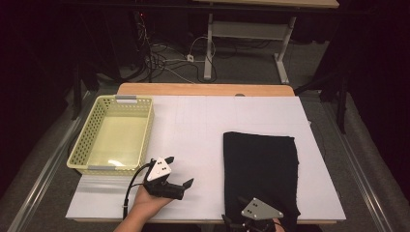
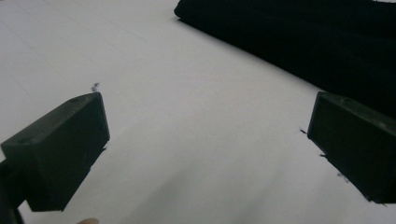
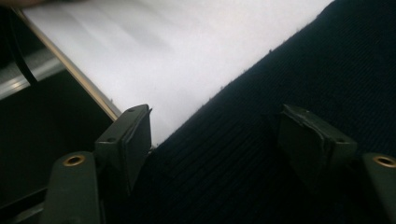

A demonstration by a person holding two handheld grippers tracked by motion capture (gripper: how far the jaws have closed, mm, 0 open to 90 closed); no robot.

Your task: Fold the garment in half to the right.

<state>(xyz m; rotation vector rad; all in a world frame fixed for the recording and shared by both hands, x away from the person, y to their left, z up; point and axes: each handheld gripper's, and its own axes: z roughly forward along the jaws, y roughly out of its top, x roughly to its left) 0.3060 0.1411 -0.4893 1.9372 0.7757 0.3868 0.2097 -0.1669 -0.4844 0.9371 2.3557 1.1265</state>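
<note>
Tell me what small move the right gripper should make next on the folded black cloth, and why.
Probably close the right gripper on the near left corner of the folded black ribbed cloth. Its jaws stand apart astride that corner at the white table's front edge, not yet pinching, while the left gripper waits open over bare tabletop.

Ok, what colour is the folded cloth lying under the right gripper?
Black, with a fine ribbed weave; the cloth shows best in the right gripper view.

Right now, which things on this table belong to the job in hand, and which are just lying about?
In the job:
- black cloth, folded flat on the table
- right tongs, straddling the cloth's near corner, not yet pinching it

Lying about:
- yellow basket, empty, far left
- left tongs, open over bare white table
</note>
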